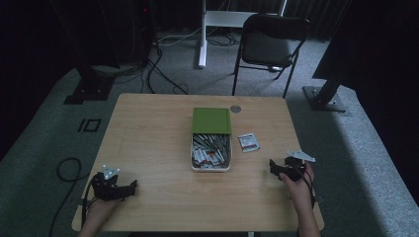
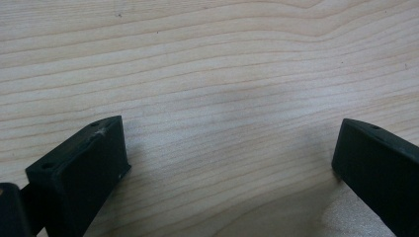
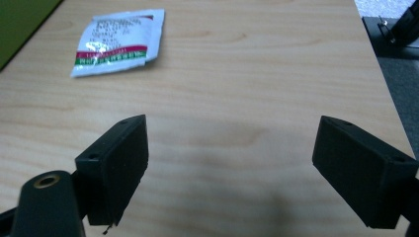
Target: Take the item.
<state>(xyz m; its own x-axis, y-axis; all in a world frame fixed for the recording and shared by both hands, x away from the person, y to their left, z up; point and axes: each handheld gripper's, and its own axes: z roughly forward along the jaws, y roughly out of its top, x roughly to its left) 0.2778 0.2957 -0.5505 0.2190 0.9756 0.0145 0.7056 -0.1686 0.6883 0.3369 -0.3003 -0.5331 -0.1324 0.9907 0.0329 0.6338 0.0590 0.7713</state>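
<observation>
The right gripper (image 3: 231, 168) is sitting low over the wooden table (image 1: 148, 143), to the right of the white box (image 1: 211, 169) and on the person's side of it, its jaws spread wide with nothing between them. A single sachet (image 3: 118, 42), white with a red and green band, is lying flat on the wood just right of the box, ahead of those jaws and a little to their left in the right gripper view. The box itself is holding many similar packets, and its green lid (image 1: 211, 120) is resting on the far end.

The left gripper (image 2: 230, 158) is waiting well to the left of the box, near the table's front edge, jaws likewise released and empty above bare wood.

The step in hand looks like reaching for the loose sachet. To do it well, the right gripper should be travelling forward and turning toward the box until the sachet lies centred between the jaws. Because the packet is thin and lying flat, one jaw tip should be sliding under an edge or corner before closing. The left gripper can be staying clear.
</observation>
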